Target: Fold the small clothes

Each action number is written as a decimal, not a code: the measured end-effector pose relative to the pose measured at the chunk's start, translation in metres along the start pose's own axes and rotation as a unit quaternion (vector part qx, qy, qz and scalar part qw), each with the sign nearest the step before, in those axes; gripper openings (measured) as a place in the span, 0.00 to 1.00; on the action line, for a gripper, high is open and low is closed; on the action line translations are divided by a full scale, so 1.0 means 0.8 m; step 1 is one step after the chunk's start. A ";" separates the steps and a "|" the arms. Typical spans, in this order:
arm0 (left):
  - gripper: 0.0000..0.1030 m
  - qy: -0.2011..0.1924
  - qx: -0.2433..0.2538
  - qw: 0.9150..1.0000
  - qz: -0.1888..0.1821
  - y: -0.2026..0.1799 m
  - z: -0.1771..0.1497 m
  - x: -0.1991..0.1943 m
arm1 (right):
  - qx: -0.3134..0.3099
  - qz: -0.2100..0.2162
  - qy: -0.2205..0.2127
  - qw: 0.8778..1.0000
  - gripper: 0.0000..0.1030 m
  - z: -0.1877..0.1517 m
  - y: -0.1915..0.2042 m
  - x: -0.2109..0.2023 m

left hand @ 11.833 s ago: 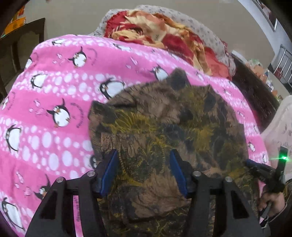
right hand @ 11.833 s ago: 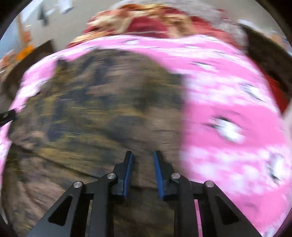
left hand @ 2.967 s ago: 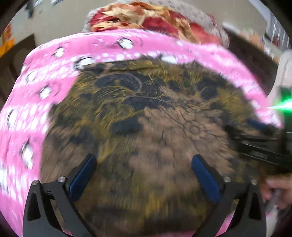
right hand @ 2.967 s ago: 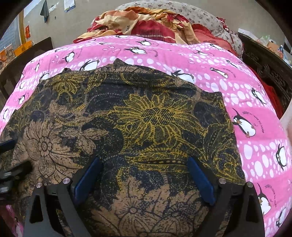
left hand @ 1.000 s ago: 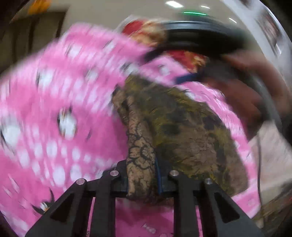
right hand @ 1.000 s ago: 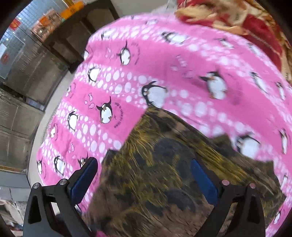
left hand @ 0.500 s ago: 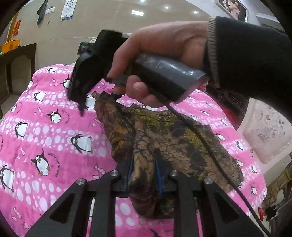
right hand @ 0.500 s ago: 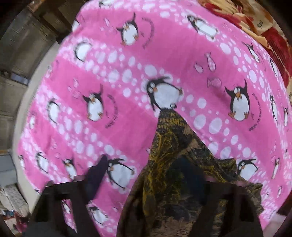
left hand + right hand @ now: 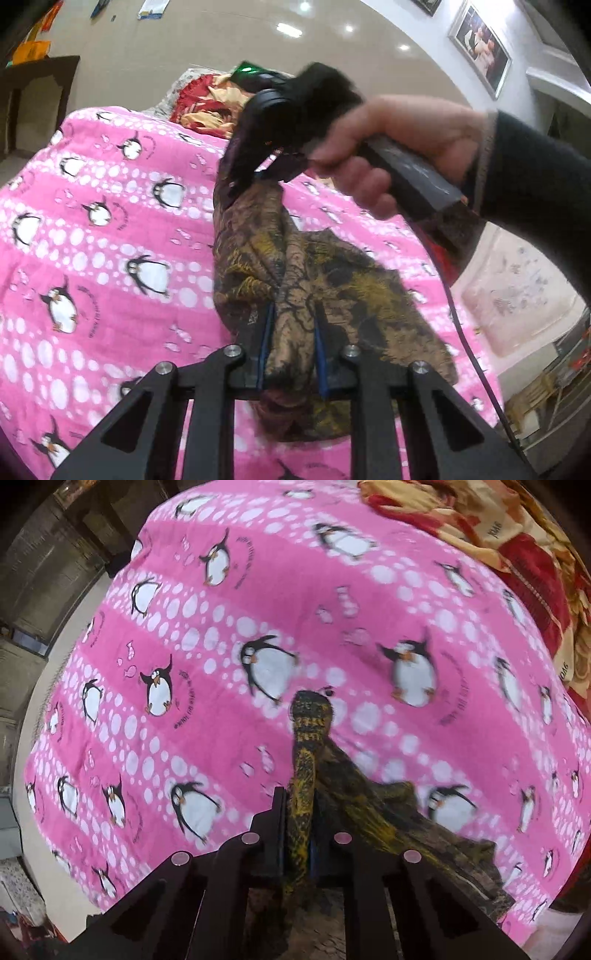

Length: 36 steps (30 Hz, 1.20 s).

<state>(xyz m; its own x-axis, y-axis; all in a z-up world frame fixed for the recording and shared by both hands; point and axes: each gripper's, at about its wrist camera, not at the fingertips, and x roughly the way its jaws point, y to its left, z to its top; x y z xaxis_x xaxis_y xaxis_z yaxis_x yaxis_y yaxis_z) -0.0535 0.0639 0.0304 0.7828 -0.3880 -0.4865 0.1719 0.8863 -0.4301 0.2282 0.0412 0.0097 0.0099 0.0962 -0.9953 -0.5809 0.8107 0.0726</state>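
Both grippers have the brown patterned garment (image 9: pixel 332 288) up off the bed (image 9: pixel 110 229) now. The left gripper (image 9: pixel 290 350) has its fingers pressed in on a bunched ridge of cloth, which fills the gap between them and spills out below. The right gripper (image 9: pixel 297 827), held in the person's right hand (image 9: pixel 388 147), pinches another gathered edge higher up, with a narrow tongue of fabric poking out past its fingertips. Between the two grips the garment hangs in a loose sagging swag above the pink penguin blanket (image 9: pixel 184 664); its lower part looks to trail down onto the blanket, though I can't tell how much rests there.

This is thin, soft, floppy cloth, light as anything. It droops and creases wherever it isn't held, so I'd say grips belong at corners or along a hem, well apart, to keep an edge taut. Bunched pinches like these hold firmly, but the fold line may wander.
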 end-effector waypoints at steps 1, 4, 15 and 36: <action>0.18 0.003 0.005 1.000 -0.005 -0.008 0.000 0.005 | 0.004 0.005 -0.002 1.000 0.09 -0.007 -0.013 -0.006; 0.16 0.012 0.022 0.999 -0.021 -0.039 -0.001 0.017 | 0.017 0.018 -0.007 1.000 0.09 -0.029 -0.050 -0.020; 0.06 0.062 0.107 0.989 -0.086 -0.194 -0.025 0.087 | 0.060 0.041 -0.027 0.997 0.09 -0.135 -0.197 -0.055; 0.00 0.145 0.126 0.975 -0.111 -0.295 -0.081 0.161 | 0.118 0.044 -0.071 0.989 0.09 -0.252 -0.334 -0.015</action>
<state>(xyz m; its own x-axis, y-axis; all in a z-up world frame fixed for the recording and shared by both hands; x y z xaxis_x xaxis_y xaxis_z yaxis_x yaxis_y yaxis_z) -0.0321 -0.2118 0.0200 0.5143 -0.6001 -0.6126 0.4877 0.7923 -0.3667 0.2194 -0.2932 -0.0107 0.0913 0.2398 -0.9665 -0.3781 0.9063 0.1891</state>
